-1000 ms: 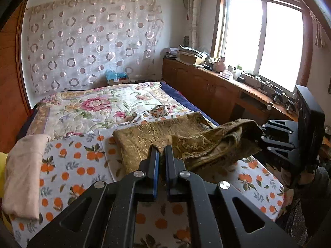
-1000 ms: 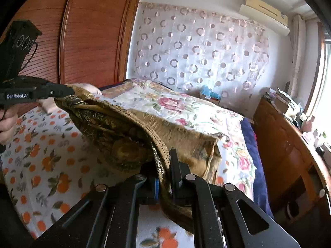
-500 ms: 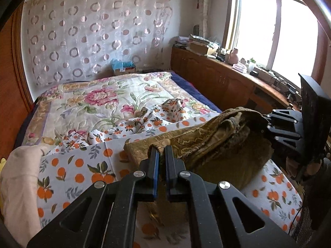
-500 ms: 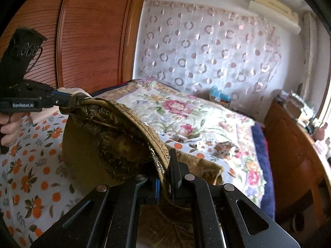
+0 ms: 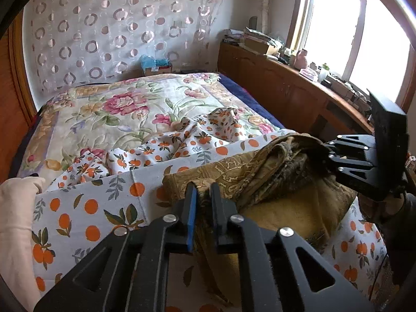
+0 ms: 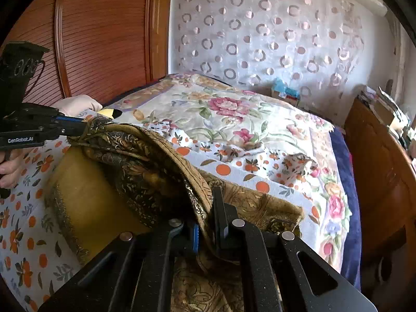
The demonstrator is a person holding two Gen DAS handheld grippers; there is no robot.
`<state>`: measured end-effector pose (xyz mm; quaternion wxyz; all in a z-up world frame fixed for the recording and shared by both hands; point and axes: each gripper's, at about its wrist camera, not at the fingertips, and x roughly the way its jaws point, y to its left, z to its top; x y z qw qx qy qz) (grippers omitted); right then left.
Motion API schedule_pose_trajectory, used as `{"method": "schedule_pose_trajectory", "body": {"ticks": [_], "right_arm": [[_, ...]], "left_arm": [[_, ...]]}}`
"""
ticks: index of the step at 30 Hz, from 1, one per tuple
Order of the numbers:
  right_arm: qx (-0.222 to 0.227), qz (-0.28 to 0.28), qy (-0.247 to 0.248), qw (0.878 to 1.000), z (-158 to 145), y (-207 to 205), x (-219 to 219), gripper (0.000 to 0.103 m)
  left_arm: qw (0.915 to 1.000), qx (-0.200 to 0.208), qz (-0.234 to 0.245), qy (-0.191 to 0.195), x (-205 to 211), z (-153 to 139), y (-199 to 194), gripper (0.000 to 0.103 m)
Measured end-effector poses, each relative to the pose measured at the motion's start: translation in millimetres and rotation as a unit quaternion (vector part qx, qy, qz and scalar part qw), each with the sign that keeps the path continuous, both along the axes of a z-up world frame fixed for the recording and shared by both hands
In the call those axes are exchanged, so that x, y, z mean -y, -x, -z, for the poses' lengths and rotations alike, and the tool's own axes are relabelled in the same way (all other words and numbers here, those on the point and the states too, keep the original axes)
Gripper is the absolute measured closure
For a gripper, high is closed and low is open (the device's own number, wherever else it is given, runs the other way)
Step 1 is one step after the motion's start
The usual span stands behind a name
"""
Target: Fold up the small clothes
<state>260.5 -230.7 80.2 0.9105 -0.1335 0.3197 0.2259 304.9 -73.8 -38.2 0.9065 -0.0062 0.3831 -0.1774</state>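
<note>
On the bed (image 5: 85, 109), a gold patterned cloth (image 5: 262, 171) hangs between two grippers.
Left gripper (image 5: 202, 195) is opening, cloth edge loose between its fingers; right gripper (image 6: 206, 208) is pinched tight on the opposite edge. Orange-print sheet (image 5: 91, 208) lies beneath, a crumpled matching piece (image 5: 208, 132) behind, a pink garment (image 5: 15, 208) beside, a wooden cabinet (image 5: 273, 91) alongside.

Olive-gold patterned garment (image 5: 262, 179) lies bunched, partly folded on the bed.

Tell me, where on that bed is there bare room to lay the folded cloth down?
Free: the orange-print sheet between the pink garment and the brown patterned cloth; also the floral quilt beyond. Crowded: the rumpled sheet mid-bed.
</note>
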Motion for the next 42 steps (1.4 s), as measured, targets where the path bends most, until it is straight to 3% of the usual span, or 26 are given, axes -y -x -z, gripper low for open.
{"method": "schedule_pose_trajectory", "body": {"ticks": [2, 5, 7, 11, 12, 18, 26, 34, 42], "right_arm": [[-0.004, 0.007, 0.005, 1.0, -2, -3, -2, 0.094], [-0.008, 0.017, 0.011, 1.0, -7, -4, -6, 0.089], [-0.008, 0.022, 0.01, 1.0, -13, -5, -8, 0.084], [0.01, 0.052, -0.005, 0.999, -31, 1, -3, 0.057], [0.015, 0.062, -0.015, 0.998, -37, 3, 0, 0.054], [0.036, 0.107, -0.036, 0.993, -57, 40, 21, 0.054], [-0.016, 0.149, 0.003, 0.989, -30, 74, 41, 0.052], [-0.088, 0.159, -0.055, 0.982, -10, 66, 55, 0.037], [-0.112, 0.138, -0.086, 0.98, -8, 42, 67, 0.037]], "left_arm": [[0.9998, 0.021, -0.003, -0.002, -1, -6, 5, 0.058], [0.9991, 0.042, -0.006, -0.007, -4, -12, 8, 0.042], [0.9991, 0.041, -0.004, -0.006, -6, -9, 8, 0.042], [0.9992, 0.036, -0.006, -0.018, -5, 0, 6, 0.042], [0.9993, 0.032, -0.004, -0.018, -5, 3, 4, 0.042], [0.9996, 0.012, 0.0, -0.027, -2, 17, 1, 0.042], [0.9993, -0.004, 0.0, -0.038, 2, 29, -2, 0.042], [0.9991, -0.034, -0.005, -0.025, -6, 42, -11, 0.042], [0.998, -0.063, -0.004, -0.006, -6, 47, -17, 0.042]]}}
